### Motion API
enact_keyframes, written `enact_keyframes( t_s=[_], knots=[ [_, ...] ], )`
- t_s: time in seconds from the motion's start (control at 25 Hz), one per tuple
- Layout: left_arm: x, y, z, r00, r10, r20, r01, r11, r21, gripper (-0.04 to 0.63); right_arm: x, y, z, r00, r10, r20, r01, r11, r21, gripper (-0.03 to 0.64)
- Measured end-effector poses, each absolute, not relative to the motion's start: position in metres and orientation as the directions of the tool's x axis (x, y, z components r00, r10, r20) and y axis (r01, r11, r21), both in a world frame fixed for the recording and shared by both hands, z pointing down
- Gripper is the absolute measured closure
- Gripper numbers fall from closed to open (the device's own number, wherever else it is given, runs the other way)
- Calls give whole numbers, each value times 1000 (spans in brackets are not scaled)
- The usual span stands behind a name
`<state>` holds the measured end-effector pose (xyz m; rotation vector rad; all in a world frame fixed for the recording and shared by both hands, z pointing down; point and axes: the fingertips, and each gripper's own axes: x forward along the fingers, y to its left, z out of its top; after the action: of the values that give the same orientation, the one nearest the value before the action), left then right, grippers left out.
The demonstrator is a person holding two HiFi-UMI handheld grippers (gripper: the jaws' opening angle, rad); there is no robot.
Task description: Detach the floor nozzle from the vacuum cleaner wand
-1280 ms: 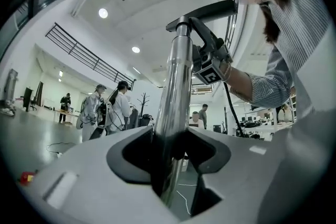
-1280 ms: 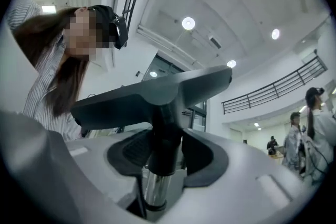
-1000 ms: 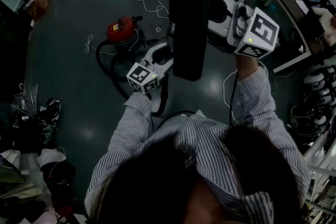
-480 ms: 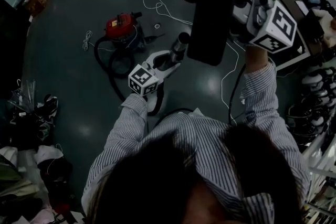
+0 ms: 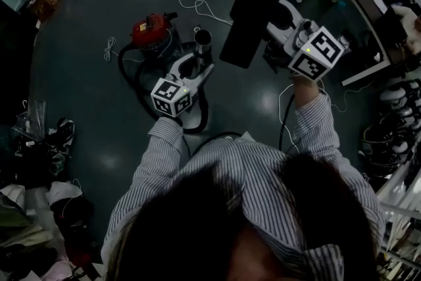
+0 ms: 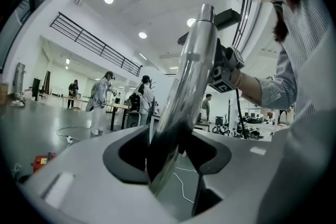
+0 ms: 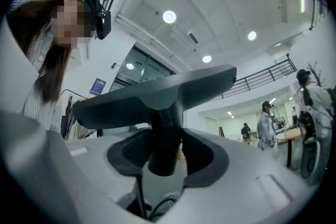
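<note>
1. The left gripper [image 6: 170, 149] has its jaws closed on the wand [image 6: 191, 76], a shiny metal tube that runs up and away between the 2 pads.
2. The right gripper [image 7: 165, 152] has its jaws clamped wide around the round neck of the floor nozzle [image 7: 157, 92]. The nozzle's flat dark head spreads across just beyond the pads.
3. In the head view the nozzle [image 5: 253, 10] is held up at the right. The open end of the wand [image 5: 202, 39] shows to its left, apart from it, so the joint looks already parted.
4. Both pieces are in the air in front of the person. The red vacuum cleaner [image 5: 151, 33] sits on the floor to the far left, and a black hose [image 5: 141, 76] loops near it.
5. I would expect the wand to be stiff, fairly light and slippery because of its polished skin. A hold low on the tube, square across it, looks best for stopping it from rolling in the pads.
6. The hose probably tugs on the wand's lower end, so that hand needs the firmer hold.
7. The nozzle looks like rigid, light plastic. Its wide head would lever about the narrow neck if swung, so the neck, close under the head, is the sensible place to grip.
</note>
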<state>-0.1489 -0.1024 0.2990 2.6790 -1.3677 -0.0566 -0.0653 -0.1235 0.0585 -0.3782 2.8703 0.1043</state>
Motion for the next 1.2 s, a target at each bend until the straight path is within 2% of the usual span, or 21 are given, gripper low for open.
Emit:
enact_keyframes(
  t_s=[0.2, 0.4, 0.6, 1.2],
  knots=[
    [-159, -107, 291, 536, -842, 52, -838, -525, 148, 393, -68, -117, 106, -941, -282, -190, -281, 959, -33, 448],
    [-159, -109, 295, 511, -847, 144, -859, -500, 108, 393, -69, -110, 137, -950, -275, -145, -269, 961, -64, 448],
    [-165, -114, 286, 492, -860, 137, -870, -480, 111, 393, -67, -104, 149, -946, -282, -160, -273, 959, -75, 448],
    [-150, -111, 295, 511, -848, 140, -859, -496, 128, 391, -65, -92, 169, -956, -276, -95, -272, 961, -55, 448]
  ],
)
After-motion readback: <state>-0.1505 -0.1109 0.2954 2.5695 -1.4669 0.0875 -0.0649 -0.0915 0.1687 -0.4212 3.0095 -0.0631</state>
